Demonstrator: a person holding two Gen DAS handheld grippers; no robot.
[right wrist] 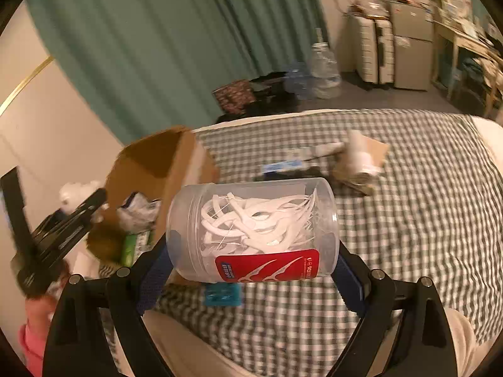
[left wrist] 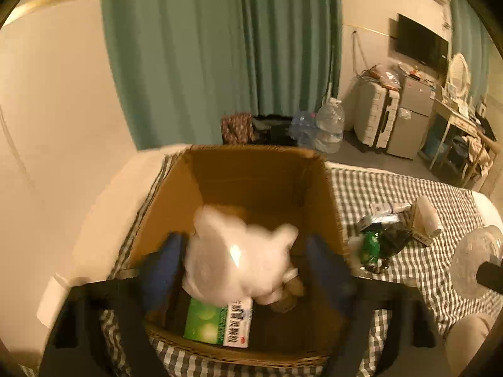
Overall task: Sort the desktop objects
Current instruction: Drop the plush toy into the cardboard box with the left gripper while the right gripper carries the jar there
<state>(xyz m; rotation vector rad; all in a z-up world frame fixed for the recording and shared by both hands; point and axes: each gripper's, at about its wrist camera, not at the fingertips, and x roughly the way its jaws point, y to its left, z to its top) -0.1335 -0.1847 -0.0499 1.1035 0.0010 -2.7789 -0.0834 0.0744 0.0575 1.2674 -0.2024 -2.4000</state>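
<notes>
Your right gripper has its jaws clenched on the floss-pick jar, held sideways above the checkered worktop. Your left gripper hangs over the cardboard box, jaws spread around a blurred white bag.

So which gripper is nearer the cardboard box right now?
Left. The left gripper hovers over the cardboard box opening; the right gripper, clamping a floss-pick jar, sits off to its right.

dim warm light | motion blur | fisheye edges dark, bent
</notes>
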